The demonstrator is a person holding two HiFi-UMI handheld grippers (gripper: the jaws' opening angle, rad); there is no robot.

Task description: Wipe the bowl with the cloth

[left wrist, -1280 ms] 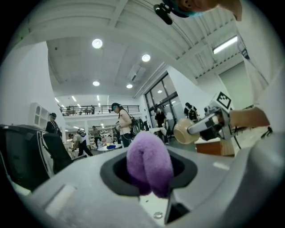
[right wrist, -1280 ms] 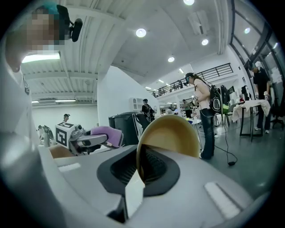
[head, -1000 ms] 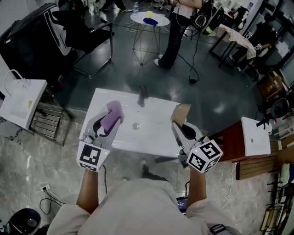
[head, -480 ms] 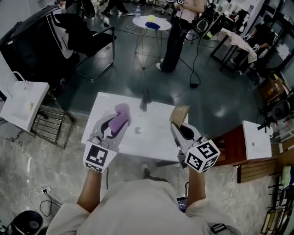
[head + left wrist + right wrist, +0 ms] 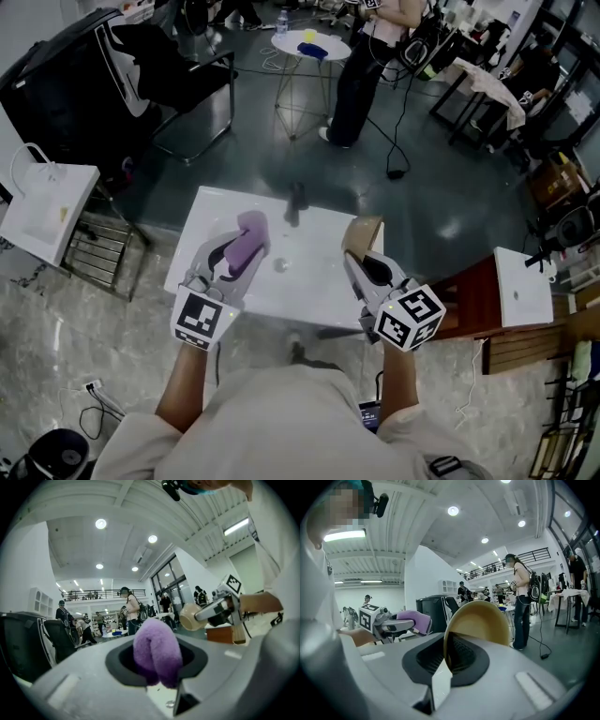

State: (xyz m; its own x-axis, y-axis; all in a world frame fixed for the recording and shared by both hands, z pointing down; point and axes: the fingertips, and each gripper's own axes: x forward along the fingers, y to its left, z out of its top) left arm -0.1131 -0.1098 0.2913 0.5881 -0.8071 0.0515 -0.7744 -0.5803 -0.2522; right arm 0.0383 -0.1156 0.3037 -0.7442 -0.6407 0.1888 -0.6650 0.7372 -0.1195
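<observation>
My left gripper (image 5: pixel 246 236) is shut on a folded purple cloth (image 5: pixel 247 234), held level above the left half of the white table (image 5: pixel 314 281). In the left gripper view the cloth (image 5: pixel 157 651) bulges out between the jaws. My right gripper (image 5: pixel 361 242) is shut on the rim of a tan bowl (image 5: pixel 364 232), which stands on edge above the table's right side. The right gripper view shows the bowl (image 5: pixel 477 623) upright in the jaws, with the left gripper (image 5: pixel 412 622) and its purple cloth (image 5: pixel 415 619) apart to its left. Cloth and bowl do not touch.
A small round clear thing (image 5: pixel 278 266) lies mid-table, and a dark object (image 5: pixel 296 200) stands at its far edge. Beyond are a person (image 5: pixel 361 66), a small round table (image 5: pixel 310 44), a black chair (image 5: pixel 155 75) and a white box (image 5: pixel 45 214) at left.
Both grippers have stayed nearly in place over the table, each keeping its hold. The head view has shifted slightly.
</observation>
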